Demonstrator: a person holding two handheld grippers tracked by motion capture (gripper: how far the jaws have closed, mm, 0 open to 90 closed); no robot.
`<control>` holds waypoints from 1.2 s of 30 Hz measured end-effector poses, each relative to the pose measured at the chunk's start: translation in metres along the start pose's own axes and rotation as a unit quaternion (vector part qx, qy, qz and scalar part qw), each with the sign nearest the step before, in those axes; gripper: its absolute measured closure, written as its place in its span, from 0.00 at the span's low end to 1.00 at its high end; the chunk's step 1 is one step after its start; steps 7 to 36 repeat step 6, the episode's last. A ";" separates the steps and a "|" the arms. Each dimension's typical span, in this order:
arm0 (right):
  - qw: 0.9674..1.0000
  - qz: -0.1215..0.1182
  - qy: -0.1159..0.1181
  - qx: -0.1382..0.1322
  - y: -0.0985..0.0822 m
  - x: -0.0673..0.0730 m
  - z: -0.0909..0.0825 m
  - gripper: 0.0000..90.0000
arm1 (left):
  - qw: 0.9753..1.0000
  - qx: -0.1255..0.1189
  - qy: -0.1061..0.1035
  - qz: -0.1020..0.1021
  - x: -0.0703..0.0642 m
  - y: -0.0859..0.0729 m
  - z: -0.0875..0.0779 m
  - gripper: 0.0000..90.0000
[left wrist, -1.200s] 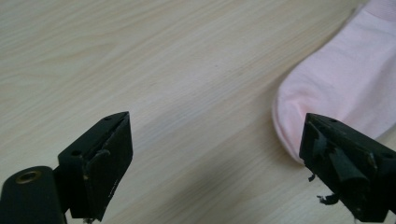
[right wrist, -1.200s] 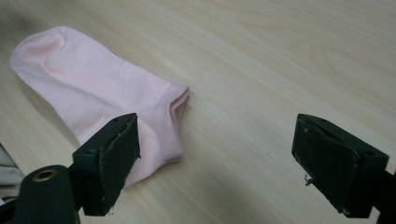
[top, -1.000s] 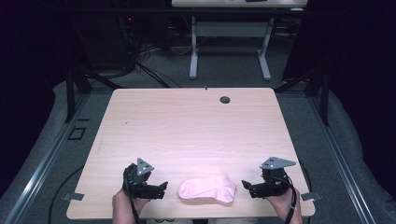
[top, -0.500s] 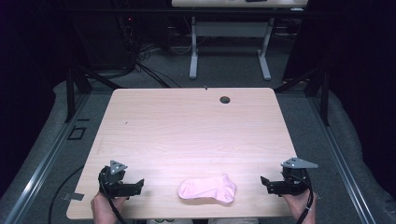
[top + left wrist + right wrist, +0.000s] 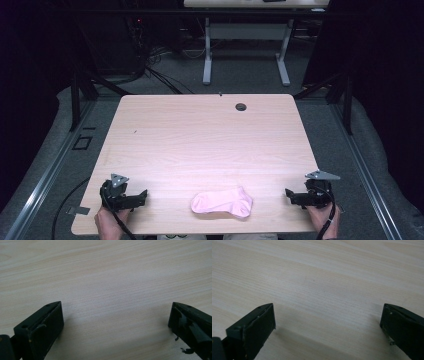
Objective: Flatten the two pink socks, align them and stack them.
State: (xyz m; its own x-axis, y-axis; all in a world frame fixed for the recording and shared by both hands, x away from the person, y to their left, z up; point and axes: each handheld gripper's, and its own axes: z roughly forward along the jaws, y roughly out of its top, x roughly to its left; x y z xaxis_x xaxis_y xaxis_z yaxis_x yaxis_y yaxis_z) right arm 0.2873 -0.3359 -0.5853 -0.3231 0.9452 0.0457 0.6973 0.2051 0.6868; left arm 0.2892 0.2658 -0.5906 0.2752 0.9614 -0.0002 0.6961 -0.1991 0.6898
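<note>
While flat at near worktop (image 5: 200,135) edge, midway between both hands: sock (image 5: 222,204), pink, folded over, untouched. Left gripper (image 5: 142,195): jaws apart, empty, well left of sock. Right gripper (image 5: 289,193): jaws apart, empty, well right of sock. Judged: folding looks done; nothing held; possibly only removal or stowing left.

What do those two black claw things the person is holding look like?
Each one is a chunky black tool. The left gripper and the right gripper both carry a grey three-cornered plate on top and trail a black cable back past the hand. Seen up close in the gripper views, the jaws are flat, blocky black pieces with small holes and scuffed, chipped edges.
</note>
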 end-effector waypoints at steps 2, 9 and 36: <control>1.000 -0.002 -0.009 -0.003 -0.001 -0.001 0.001 0.00 | 1.000 -0.004 0.001 -0.002 0.001 0.000 0.001 0.00; 1.000 -0.011 -0.014 -0.010 -0.001 0.000 0.004 0.00 | 1.000 -0.008 -0.002 0.001 0.002 0.000 0.002 0.00; 1.000 -0.011 -0.014 -0.010 -0.001 0.000 0.004 0.00 | 1.000 -0.008 -0.002 0.001 0.002 0.000 0.002 0.00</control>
